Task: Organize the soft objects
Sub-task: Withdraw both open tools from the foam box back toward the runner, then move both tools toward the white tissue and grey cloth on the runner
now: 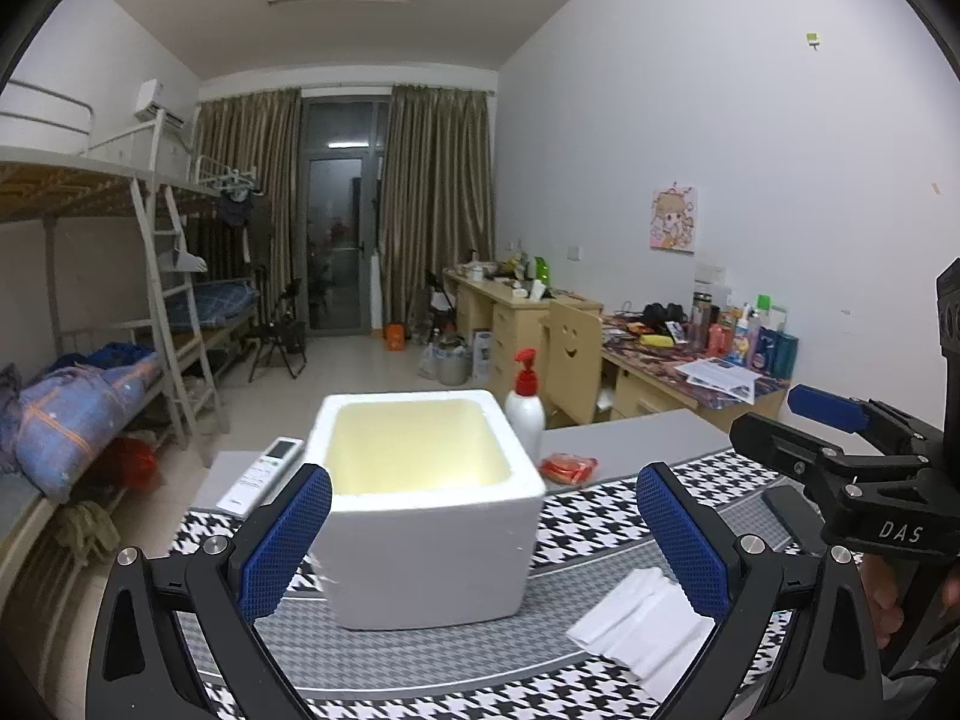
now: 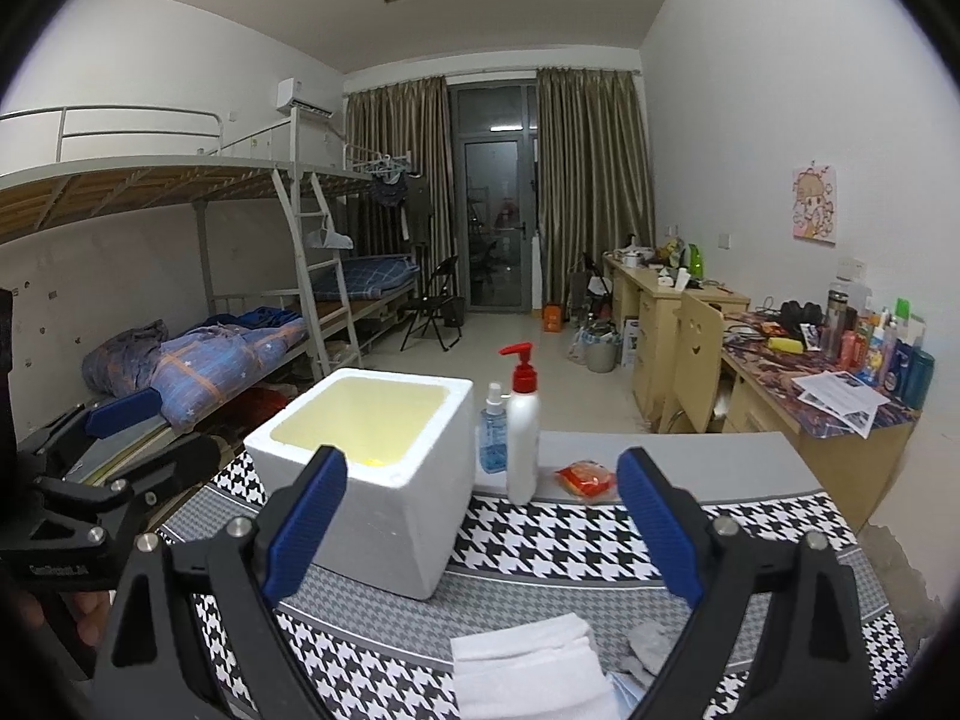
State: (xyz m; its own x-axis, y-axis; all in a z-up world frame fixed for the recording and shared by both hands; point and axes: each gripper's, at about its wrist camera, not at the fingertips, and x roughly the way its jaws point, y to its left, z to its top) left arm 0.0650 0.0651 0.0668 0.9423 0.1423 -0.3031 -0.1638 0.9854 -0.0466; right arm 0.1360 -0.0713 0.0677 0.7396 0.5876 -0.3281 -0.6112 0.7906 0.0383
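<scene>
A white foam box (image 1: pixel 429 516) (image 2: pixel 372 468) with a yellowish inside stands open-topped on the houndstooth cloth (image 1: pixel 600 528) (image 2: pixel 540 540). Something small and yellow (image 2: pixel 373 462) lies at its bottom. My left gripper (image 1: pixel 480 540) is open, its blue pads on either side of the box from the camera's angle, holding nothing. A folded white towel (image 1: pixel 642 630) (image 2: pixel 528 666) lies on the cloth near me. My right gripper (image 2: pixel 480 534) is open and empty above the towel. A grey cloth item (image 2: pixel 651 645) peeks out beside the towel.
Behind the box stand a white pump bottle (image 1: pixel 525 414) (image 2: pixel 523 438) with a red top and a small blue spray bottle (image 2: pixel 493 432). A red packet (image 1: pixel 567 469) (image 2: pixel 587 477) and a remote control (image 1: pixel 261 474) lie on the grey table. Bunk beds left, desks right.
</scene>
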